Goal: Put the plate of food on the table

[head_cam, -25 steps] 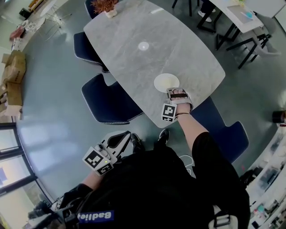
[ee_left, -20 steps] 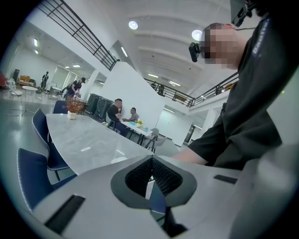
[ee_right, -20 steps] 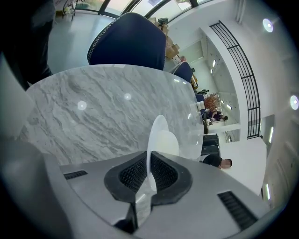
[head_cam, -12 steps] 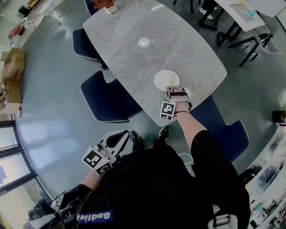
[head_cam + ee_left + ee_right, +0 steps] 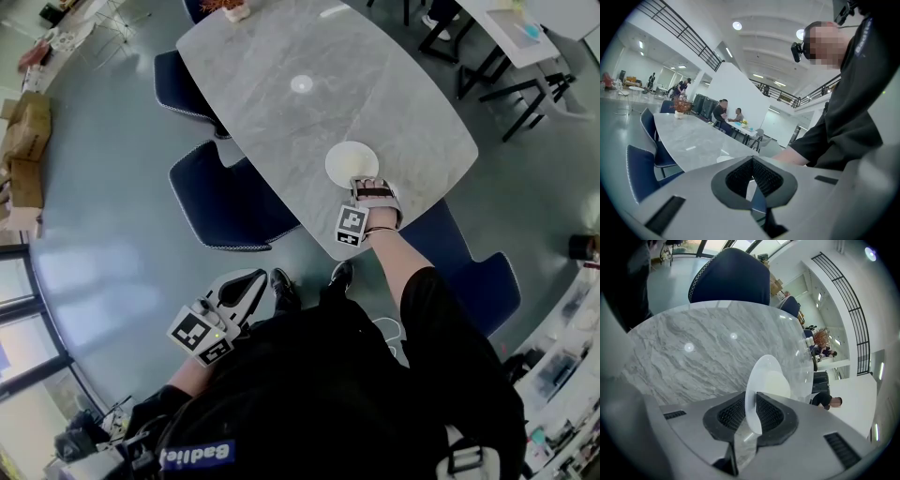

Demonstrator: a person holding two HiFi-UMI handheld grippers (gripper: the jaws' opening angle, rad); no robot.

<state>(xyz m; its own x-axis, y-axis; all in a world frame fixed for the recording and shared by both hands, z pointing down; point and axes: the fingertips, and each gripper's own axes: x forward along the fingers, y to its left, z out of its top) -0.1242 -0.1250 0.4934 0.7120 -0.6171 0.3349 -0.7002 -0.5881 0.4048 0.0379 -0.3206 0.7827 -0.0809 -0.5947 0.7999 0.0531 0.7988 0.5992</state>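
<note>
A white plate (image 5: 352, 162) lies flat on the grey marble table (image 5: 281, 122), near its front edge. I cannot make out any food on it. My right gripper (image 5: 364, 186) reaches to the plate's near rim. In the right gripper view the rim of the plate (image 5: 768, 380) stands between the pads of the right gripper (image 5: 751, 399). The jaws are opening and a thin gap shows beside the rim. My left gripper (image 5: 259, 278) hangs low by my body, off the table. In its own view the left gripper (image 5: 752, 159) has its tips together and holds nothing.
Dark blue chairs stand along the table's left side (image 5: 230, 202) and at its near right corner (image 5: 469, 272). A potted plant (image 5: 230, 7) sits at the table's far end. Other tables and chairs (image 5: 525, 37) fill the top right. Cardboard boxes (image 5: 23, 141) stand at the left.
Hardly anything differs: the right gripper stays at the plate's near rim on the table, and the left gripper hangs by my body as before.
</note>
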